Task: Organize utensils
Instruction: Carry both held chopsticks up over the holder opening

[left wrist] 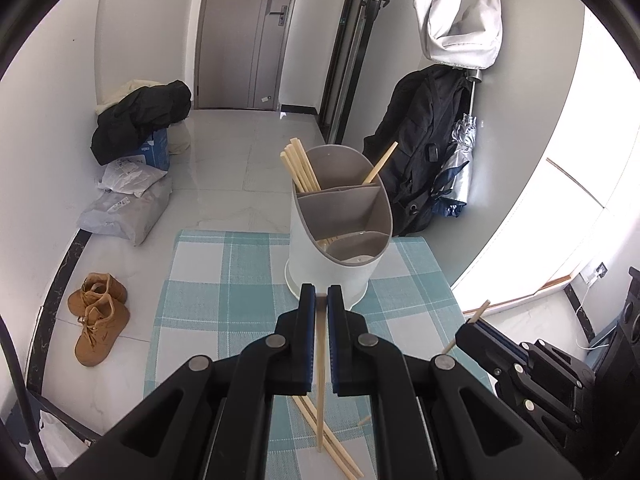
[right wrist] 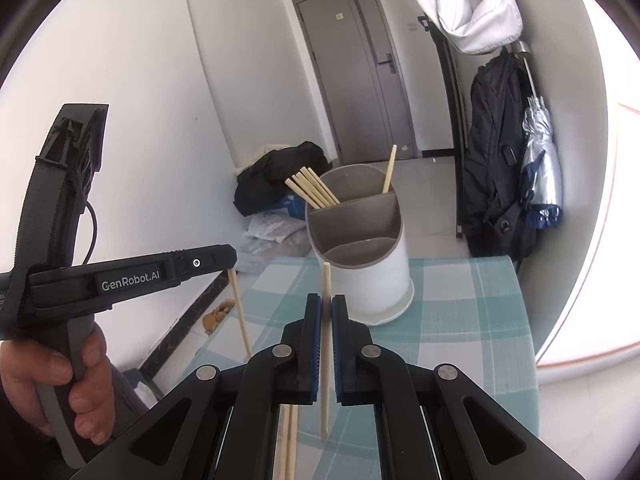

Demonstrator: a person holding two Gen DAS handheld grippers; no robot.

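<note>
Wooden chopsticks are the things being sorted. At the lower centre of the left wrist view, the left gripper (left wrist: 321, 292) has its fingers pressed together on a single chopstick (left wrist: 320, 380), which hangs down between the blue pads above the tabletop (left wrist: 224, 280) with its teal and white checked cloth. More loose chopsticks (left wrist: 332, 440) lie on the cloth beneath it, at the bottom centre of the frame.

In the right wrist view the right gripper (right wrist: 326, 300) likewise pinches one chopstick (right wrist: 325, 360), which stands nearly upright, its top poking above the fingertips and its lower end reaching down near the cloth.

Just beyond both grippers, in the middle of each frame, stands the white utensil holder (left wrist: 332, 268) with grey dividers. Its far left compartment holds a bundle of chopsticks (left wrist: 298, 168) leaning to the left; the far right compartment holds one chopstick leaning to the right. The near compartments look empty of chopsticks, apart from something pale seen low inside.

At the lower left of the right wrist view, a hand (right wrist: 60, 384) grips the left gripper's handle.

On the floor at the left of the left wrist view lie brown boots (left wrist: 98, 316).
</note>
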